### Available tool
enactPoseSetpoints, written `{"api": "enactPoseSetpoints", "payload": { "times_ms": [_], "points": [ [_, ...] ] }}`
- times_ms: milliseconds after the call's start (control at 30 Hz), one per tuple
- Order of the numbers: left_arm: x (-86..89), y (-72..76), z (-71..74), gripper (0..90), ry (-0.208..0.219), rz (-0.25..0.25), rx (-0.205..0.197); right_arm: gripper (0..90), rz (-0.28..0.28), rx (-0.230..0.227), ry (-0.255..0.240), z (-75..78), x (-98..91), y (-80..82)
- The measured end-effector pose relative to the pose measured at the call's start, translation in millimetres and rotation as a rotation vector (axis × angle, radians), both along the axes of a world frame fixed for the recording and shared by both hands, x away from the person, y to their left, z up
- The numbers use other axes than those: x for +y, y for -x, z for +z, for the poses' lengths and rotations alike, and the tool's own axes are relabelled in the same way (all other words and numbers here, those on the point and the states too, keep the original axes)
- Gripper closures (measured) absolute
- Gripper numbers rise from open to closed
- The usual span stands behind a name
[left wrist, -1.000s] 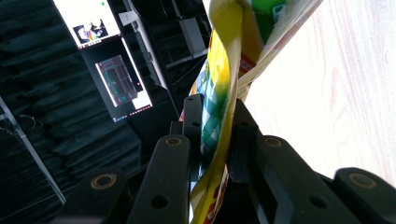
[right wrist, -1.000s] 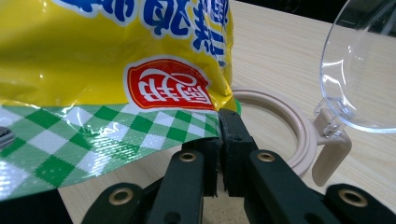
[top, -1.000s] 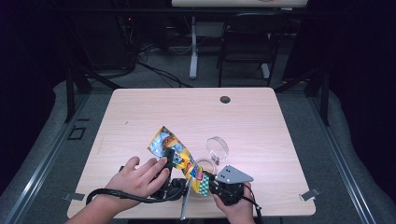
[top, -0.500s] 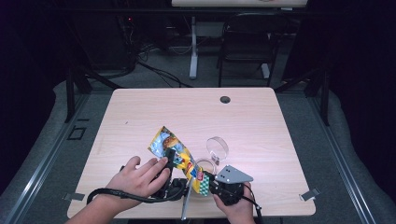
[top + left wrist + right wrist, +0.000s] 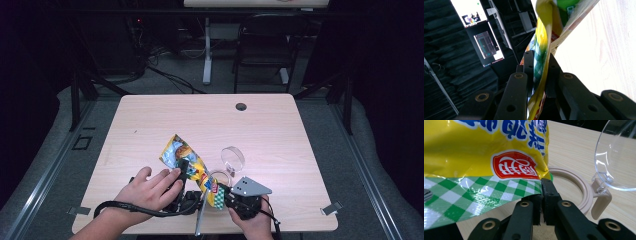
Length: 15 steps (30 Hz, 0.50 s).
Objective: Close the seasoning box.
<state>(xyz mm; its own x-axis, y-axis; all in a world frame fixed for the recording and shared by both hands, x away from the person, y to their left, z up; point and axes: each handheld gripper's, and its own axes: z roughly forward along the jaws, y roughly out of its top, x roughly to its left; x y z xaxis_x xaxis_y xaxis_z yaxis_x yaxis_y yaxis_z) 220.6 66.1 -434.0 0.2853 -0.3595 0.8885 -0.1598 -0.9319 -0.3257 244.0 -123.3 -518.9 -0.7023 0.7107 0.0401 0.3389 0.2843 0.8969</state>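
The table (image 5: pixel 280 130) carries a snack bag (image 5: pixel 187 162) near its front edge, left of a clear-lidded container (image 5: pixel 227 167). The left gripper (image 5: pixel 184 172) is clenched on the bag's middle. The right gripper (image 5: pixel 220 192) pinches the bag's checkered edge beside the container.

snack bag (image 5: pixel 486 152): yellow, green-white check edge, red logo | lid (image 5: pixel 621 157): clear | ring (image 5: pixel 576 187): beige

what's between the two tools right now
The yellow snack bag spans between left tool and right tool, both clamped on it, in the high view.
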Motion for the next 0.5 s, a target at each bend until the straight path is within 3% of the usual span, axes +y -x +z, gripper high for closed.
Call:
{"api": "enactPoseSetpoints", "payload": {
  "times_ms": [500],
  "points": [
    [-1.8,0.8,3.8,84.6,-0.003,-0.014,-0.003,87.3,0.008,-0.001,-0.007,2.1,-0.4,2.0]
  ]
}}
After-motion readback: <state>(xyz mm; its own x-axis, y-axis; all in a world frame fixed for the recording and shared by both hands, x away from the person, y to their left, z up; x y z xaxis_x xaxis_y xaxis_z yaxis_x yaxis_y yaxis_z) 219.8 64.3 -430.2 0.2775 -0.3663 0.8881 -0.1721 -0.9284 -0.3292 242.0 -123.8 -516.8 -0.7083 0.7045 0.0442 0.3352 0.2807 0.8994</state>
